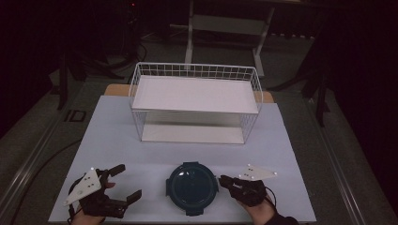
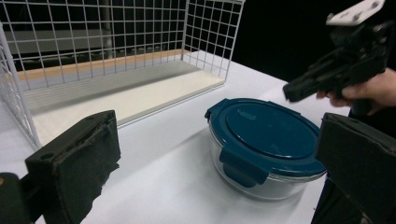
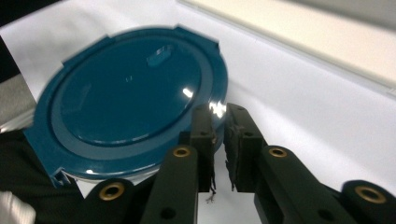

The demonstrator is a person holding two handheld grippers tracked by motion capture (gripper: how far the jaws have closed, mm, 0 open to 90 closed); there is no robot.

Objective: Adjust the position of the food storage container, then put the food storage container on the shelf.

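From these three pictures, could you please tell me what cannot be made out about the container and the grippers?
- Container contents: its blue lid covers them in the high and right gripper views; the left gripper view's glass wall is too dim to tell.
- Whether the right gripper touches the lid's rim: its near-closed fingers cover that spot.
- Rack lower shelf: partly hidden under the upper shelf in the high view.

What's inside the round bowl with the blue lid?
The glass bowl looks empty through its clear side in the left gripper view. The blue lid covers the top, so the whole inside cannot be checked.
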